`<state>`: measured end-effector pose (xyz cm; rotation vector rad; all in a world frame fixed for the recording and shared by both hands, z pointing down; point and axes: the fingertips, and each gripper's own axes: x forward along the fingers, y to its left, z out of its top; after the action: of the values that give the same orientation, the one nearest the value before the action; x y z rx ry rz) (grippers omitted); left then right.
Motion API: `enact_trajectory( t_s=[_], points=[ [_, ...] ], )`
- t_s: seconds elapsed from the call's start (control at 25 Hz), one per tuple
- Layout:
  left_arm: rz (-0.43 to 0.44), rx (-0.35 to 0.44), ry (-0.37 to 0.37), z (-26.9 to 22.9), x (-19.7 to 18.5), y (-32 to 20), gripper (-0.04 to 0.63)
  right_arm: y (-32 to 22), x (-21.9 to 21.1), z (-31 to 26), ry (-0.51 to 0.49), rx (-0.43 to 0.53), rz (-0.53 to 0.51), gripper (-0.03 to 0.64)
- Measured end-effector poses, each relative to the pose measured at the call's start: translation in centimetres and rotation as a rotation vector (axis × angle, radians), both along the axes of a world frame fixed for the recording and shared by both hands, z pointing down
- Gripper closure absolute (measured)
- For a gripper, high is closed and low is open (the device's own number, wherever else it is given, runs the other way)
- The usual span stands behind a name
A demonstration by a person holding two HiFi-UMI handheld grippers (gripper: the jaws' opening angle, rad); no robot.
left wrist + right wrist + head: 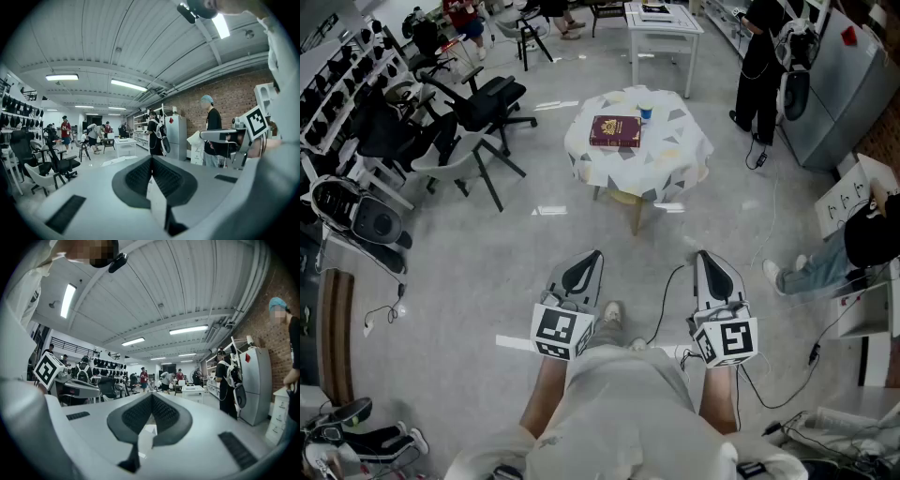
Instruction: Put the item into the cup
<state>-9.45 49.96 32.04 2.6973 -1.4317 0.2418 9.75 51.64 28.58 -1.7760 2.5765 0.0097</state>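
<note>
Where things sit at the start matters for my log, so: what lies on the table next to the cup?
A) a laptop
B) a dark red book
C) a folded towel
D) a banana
B: in the head view a dark red book lies flat on the cloth-covered table, just left of the cup.

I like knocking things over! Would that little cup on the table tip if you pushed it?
Probably, yes. The cup looks small and upright, so it is likely light and easy to topple. It stands on a loose tablecloth, which may bunch and trip it.
</note>
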Motion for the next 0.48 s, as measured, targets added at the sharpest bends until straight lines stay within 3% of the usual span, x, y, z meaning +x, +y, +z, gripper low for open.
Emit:
enact_trajectory(
  t_s=[0.48],
  points=[
    [0.016,-0.024,-0.002,1.4,0.2,-3.8,0.583,-3.7,-0.7,1.5,0.013,-0.030,0.004,0.614]
  ],
)
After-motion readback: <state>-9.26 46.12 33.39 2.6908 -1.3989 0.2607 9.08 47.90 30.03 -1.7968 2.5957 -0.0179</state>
